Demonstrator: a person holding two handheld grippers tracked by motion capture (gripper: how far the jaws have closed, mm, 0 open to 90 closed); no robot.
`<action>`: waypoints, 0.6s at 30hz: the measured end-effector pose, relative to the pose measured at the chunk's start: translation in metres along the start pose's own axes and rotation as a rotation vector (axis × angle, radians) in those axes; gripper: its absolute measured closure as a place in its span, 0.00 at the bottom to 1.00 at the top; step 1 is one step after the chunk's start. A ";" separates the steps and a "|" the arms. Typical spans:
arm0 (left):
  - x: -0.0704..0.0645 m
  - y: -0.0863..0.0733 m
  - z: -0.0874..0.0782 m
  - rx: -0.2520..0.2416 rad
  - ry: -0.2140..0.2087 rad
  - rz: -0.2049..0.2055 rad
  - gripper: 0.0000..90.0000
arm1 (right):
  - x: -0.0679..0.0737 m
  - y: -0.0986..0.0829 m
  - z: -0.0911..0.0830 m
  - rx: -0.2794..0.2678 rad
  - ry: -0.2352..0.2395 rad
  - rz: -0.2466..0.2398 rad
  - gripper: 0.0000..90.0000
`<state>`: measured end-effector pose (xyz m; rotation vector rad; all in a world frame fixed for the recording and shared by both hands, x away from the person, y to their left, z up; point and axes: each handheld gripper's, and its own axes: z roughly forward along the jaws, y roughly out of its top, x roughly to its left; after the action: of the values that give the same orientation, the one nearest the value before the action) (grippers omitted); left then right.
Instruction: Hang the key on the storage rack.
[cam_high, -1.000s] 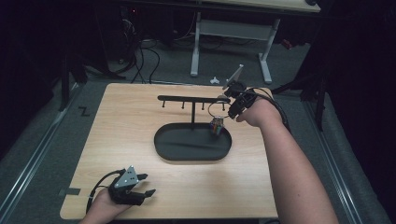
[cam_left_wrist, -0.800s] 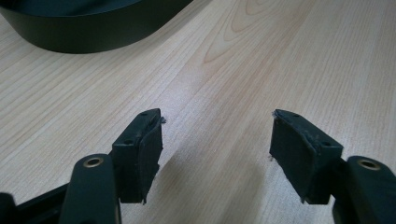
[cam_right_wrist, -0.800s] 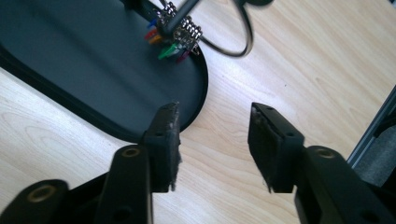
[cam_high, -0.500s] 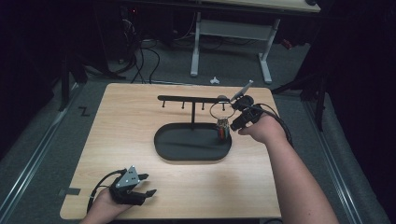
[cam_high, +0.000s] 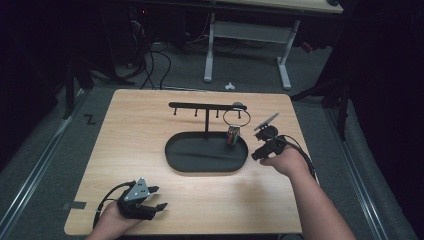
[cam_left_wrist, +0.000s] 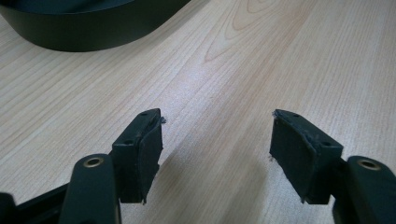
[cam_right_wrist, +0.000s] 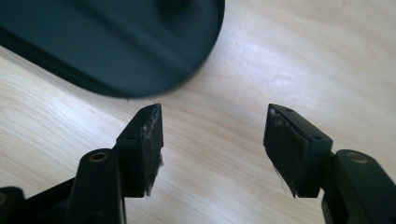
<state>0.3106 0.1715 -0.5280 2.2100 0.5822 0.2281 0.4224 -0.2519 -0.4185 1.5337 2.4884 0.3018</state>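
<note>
High view: key ring (cam_high: 235, 118) hangs from the rack (cam_high: 206, 106) hook over the tray (cam_high: 176, 159); hanging step judged complete. Right gripper (cam_high: 262, 148), near the worktop's right edge, is empty. Left gripper view: jaws apart. Right gripper view: jaws apart; next, retreat clear.

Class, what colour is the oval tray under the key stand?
Black tray, clearest in the high view.
</note>
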 end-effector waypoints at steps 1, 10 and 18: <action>0.000 0.000 0.000 -0.001 0.000 -0.001 0.39 | 0.000 -0.004 0.004 -0.005 0.004 0.005 0.42; 0.000 0.000 0.001 0.002 -0.001 0.000 0.39 | 0.015 -0.041 0.031 -0.108 0.012 0.015 0.42; 0.000 0.000 0.002 0.005 -0.001 0.001 0.39 | 0.029 -0.079 0.048 -0.255 0.021 0.014 0.43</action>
<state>0.3110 0.1705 -0.5292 2.2154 0.5822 0.2262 0.3553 -0.2576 -0.4888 1.4511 2.3463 0.6143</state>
